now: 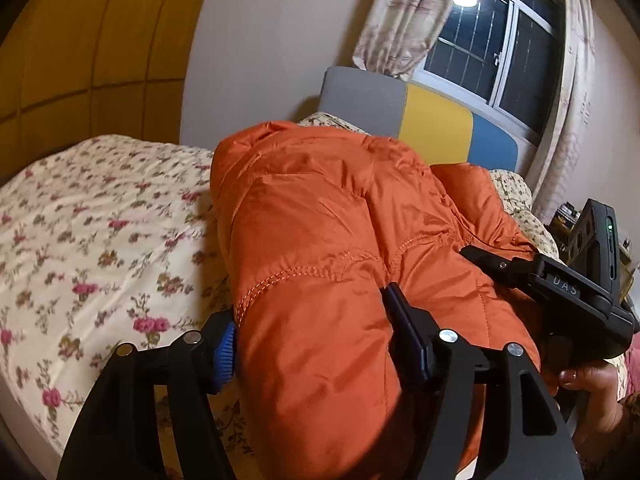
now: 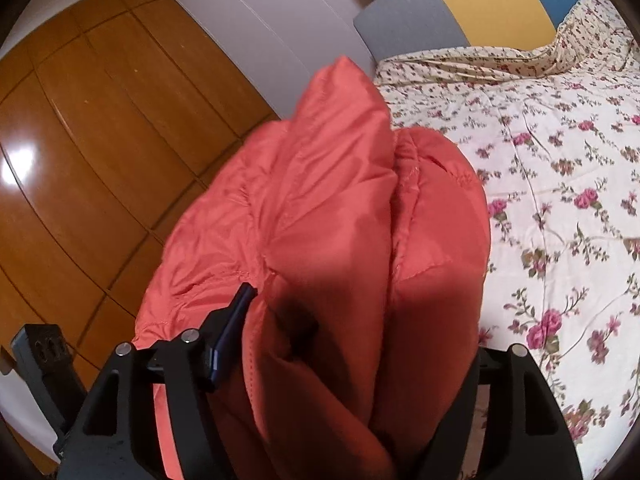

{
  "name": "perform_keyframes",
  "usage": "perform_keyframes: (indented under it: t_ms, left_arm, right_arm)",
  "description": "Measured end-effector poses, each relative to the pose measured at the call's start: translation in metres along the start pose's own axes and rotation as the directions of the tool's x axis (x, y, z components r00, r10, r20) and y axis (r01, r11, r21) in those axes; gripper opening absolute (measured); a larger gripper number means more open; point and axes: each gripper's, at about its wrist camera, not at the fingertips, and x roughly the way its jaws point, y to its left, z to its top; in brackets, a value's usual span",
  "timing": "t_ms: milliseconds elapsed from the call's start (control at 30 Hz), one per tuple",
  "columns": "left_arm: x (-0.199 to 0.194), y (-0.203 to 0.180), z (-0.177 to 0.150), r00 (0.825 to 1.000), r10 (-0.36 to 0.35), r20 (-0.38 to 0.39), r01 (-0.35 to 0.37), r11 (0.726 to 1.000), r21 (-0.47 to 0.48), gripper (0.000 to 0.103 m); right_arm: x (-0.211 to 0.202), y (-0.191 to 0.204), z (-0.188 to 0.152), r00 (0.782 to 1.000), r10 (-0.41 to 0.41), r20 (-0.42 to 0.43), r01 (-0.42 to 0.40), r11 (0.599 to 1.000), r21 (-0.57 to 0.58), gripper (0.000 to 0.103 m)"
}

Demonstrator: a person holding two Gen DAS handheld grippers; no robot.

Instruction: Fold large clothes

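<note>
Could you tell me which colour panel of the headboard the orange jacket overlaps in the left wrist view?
The grey panel; the orange jacket covers its lower edge, unlike yellow and blue.

Floral bedspread (image 1: 92,248) left of the jaws, beneath and beyond them. Farther ahead, a grey, yellow and blue headboard (image 1: 436,120); above it, a curtained window (image 1: 496,44). Wooden wardrobe (image 2: 88,168) off to the left.

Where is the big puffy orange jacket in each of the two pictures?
Left wrist view: the puffy orange quilted jacket fills the middle and lower centre, bunched between the fingers of the left hand-held gripper.
Right wrist view: the jacket fills the centre from mid-height to the bottom edge, between the fingers of the right hand-held gripper.
Shared landmark: the grey, yellow and blue padded headboard behind the floral bedspread.
</note>
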Motion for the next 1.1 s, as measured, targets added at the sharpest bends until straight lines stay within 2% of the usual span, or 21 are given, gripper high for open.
perform_keyframes:
  t_ms: [133, 567, 667, 767, 867, 933, 1000, 1100]
  left_arm:
    - [0.003, 0.0, -0.011, 1.0, 0.02, -0.007, -0.02, 1.0, 0.015, 0.073]
    - [0.004, 0.007, -0.021, 0.998, 0.022, -0.062, -0.026, 0.998, -0.063, 0.083]
    - [0.003, 0.006, -0.023, 0.997, 0.02, -0.074, -0.025, 0.997, -0.066, 0.083]
    - [-0.004, 0.002, -0.021, 0.995, 0.045, -0.091, -0.052, 0.996, -0.068, 0.091]
    - [-0.014, 0.0, -0.013, 0.993, 0.075, -0.089, -0.081, 0.994, -0.07, 0.092]
    - [-0.024, -0.003, -0.003, 0.993, 0.105, -0.052, -0.108, 0.992, -0.066, 0.093]
    - [-0.031, -0.006, 0.009, 0.991, 0.134, -0.024, -0.135, 0.989, -0.064, 0.098]
    - [-0.032, -0.009, 0.028, 0.987, 0.161, -0.009, -0.161, 0.985, -0.068, 0.099]
  right_arm:
    - [0.0, -0.003, -0.005, 1.0, -0.028, -0.01, 0.028, 0.999, -0.031, 0.069]
    - [-0.018, 0.002, -0.023, 0.99, -0.143, -0.019, 0.142, 0.988, -0.063, 0.075]
    - [-0.026, -0.001, -0.032, 0.987, -0.158, -0.022, 0.157, 0.986, -0.052, 0.077]
    - [-0.043, -0.002, -0.039, 0.987, -0.159, -0.028, 0.159, 0.987, -0.002, 0.078]
    - [-0.064, 0.0, -0.037, 0.982, -0.188, 0.004, 0.188, 0.982, -0.002, 0.078]
    - [-0.077, 0.003, -0.035, 0.978, -0.204, 0.035, 0.205, 0.979, -0.011, 0.078]
    - [-0.091, 0.005, -0.03, 0.97, -0.229, 0.084, 0.23, 0.973, -0.003, 0.08]
    - [-0.107, 0.01, -0.016, 0.965, -0.218, 0.149, 0.215, 0.976, 0.03, 0.08]
